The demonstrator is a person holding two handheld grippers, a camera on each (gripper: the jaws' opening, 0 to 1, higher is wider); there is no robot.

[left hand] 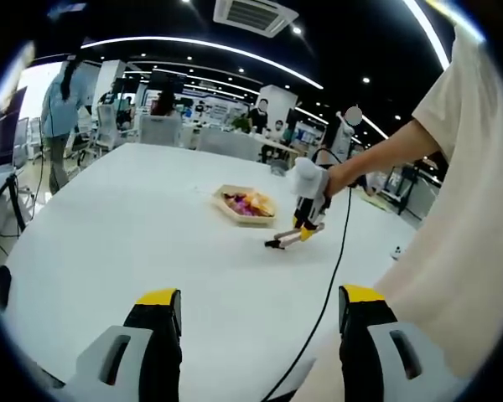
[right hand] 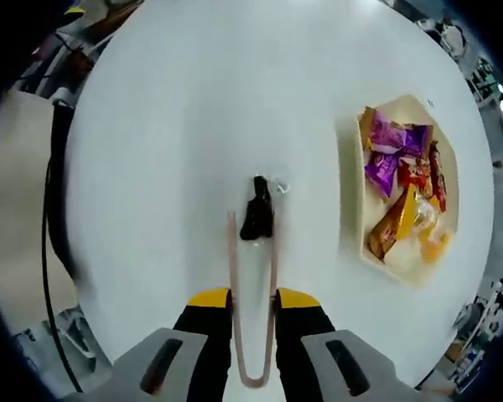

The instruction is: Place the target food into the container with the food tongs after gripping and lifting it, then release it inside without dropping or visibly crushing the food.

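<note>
Two grippers are in our hands, and we use the tray (right hand: 349,186) of snacks as our landmark for where things are. Our right gripper (right hand: 251,314) has its jaws pressed in on the pink food tongs (right hand: 272,276), holding them by their arms near the bent end. The tips of the tongs reach out to a small dark snack (right hand: 257,211) on the white table (right hand: 168,126). One tong arm runs right up to the snack; the other arm is hard to see near its tip. We cannot tell if the tongs pinch the snack yet. The snack lies on the table near the tray, but outside it. The tray already holds many bright wrapped snacks (right hand: 402,188), purple, red and orange. Our left gripper (left hand: 260,327) has its jaws wide apart with nothing between them, and it waits low over the table, well away from the tray. From the left gripper view we see our right gripper (left hand: 308,216) with the tongs (left hand: 287,239) just beside the tray (left hand: 226,205). We think we are at the grabbing step. Next we should squeeze softly, so the snack is not squashed, lift it up, carry it over the tray rim, and let go low inside.
</note>
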